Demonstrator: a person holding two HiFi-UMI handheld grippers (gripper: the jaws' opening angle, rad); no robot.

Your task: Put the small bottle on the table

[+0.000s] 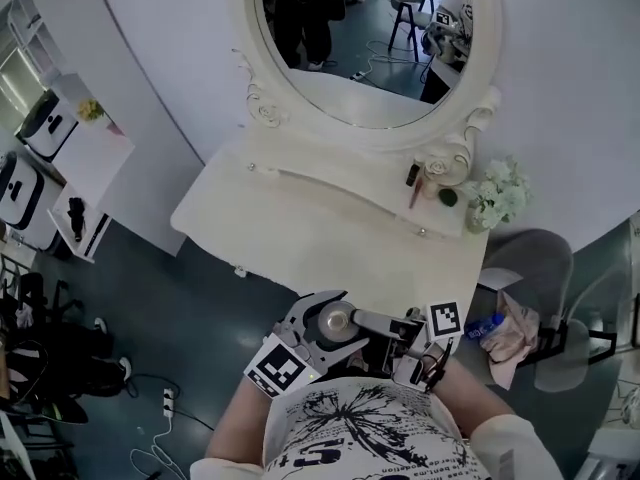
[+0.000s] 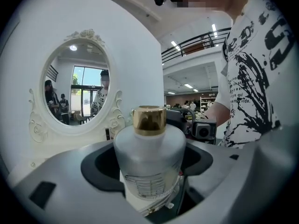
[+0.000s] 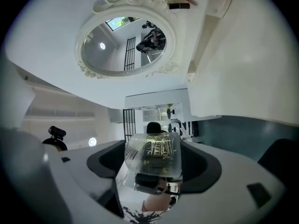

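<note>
A small frosted white bottle [image 2: 148, 164] with a gold cap stands between the jaws of my left gripper [image 2: 149, 171], which is shut on its body. From the head view the bottle's round top [image 1: 335, 320] shows in the left gripper [image 1: 322, 326], held close to the person's chest, in front of the white vanity table [image 1: 300, 230]. My right gripper [image 3: 153, 164] is shut on a clear, boxy cap [image 3: 153, 158]. In the head view the right gripper [image 1: 412, 356] sits just right of the left one, and the two are nearly touching.
An oval mirror [image 1: 372, 38] stands at the back of the vanity. On its raised shelf are small cosmetics [image 1: 413, 176] and white flowers [image 1: 500, 193]. A grey chair [image 1: 535, 268] at the right holds a cloth and a blue-capped bottle [image 1: 484, 325]. White shelves [image 1: 75, 158] stand far left.
</note>
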